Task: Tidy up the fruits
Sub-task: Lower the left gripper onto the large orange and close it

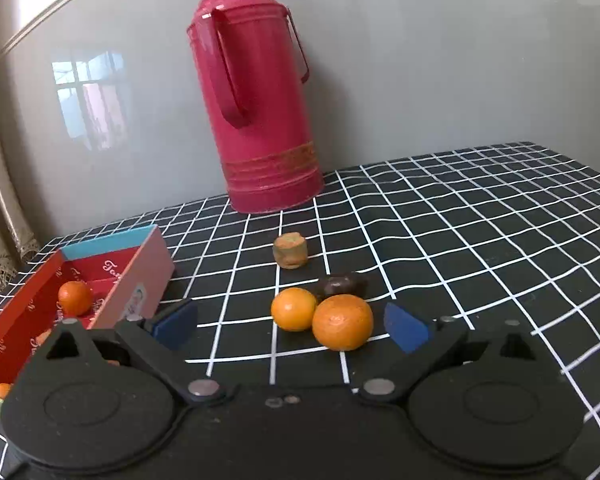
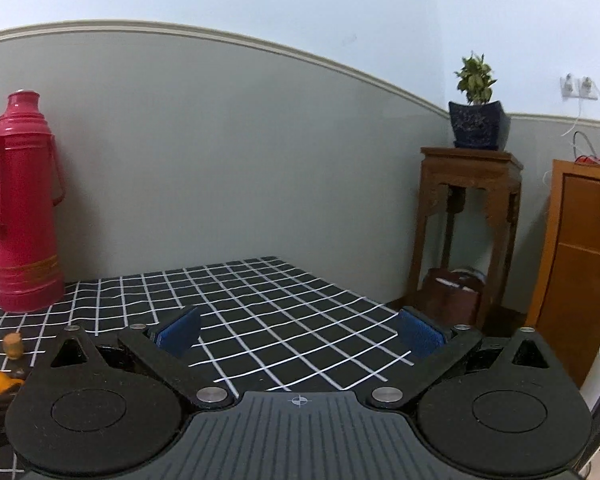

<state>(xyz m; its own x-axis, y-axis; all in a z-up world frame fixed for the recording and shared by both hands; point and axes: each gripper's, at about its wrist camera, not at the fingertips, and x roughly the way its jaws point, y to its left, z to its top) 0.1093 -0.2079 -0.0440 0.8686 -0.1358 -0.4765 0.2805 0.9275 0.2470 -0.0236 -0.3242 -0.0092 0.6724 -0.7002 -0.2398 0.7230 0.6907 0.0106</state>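
Oranges (image 1: 324, 320) between spread left fingers (image 1: 406, 328), box (image 1: 140, 280) beside

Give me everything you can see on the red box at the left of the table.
The red box is a shallow open cardboard carton, red inside with pale script lettering, with a light blue far end and a pinkish outer side wall bearing a small printed label. It lies flat on the checked tablecloth, left of the left gripper, whose body hides its near end. One orange sits inside; more orange bits show at the near end.
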